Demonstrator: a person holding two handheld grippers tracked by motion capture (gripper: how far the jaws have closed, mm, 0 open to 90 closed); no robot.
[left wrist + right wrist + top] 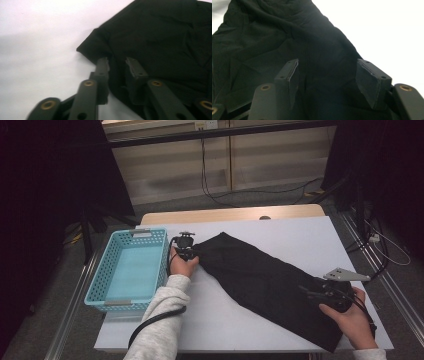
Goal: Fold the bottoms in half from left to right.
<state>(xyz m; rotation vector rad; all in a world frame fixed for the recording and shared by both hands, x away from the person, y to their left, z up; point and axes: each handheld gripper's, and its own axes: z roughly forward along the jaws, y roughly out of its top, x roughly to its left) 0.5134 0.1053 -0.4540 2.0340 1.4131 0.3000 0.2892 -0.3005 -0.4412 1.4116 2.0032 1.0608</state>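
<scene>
A long black cloth (260, 280) lies slantwise across the white table top (300, 235), from the middle toward the near right corner. My left gripper (191, 251) is at the cloth's far left end. In the left gripper view its jaws (117, 63) stand close together with the edge of the cloth (155, 37) bunched between the pads. My right gripper (307, 293) is over the cloth's near right end. Seen from the right gripper view, it (327, 72) stands open, with the cloth (274, 37) lying flat under and between the wide-set fingers.
A light blue plastic basket (98, 270) with nothing in it stands at the table's left edge, just left of my left hand. Bare white table lies near the front and at the far right. Cables run on the floor behind and to the right.
</scene>
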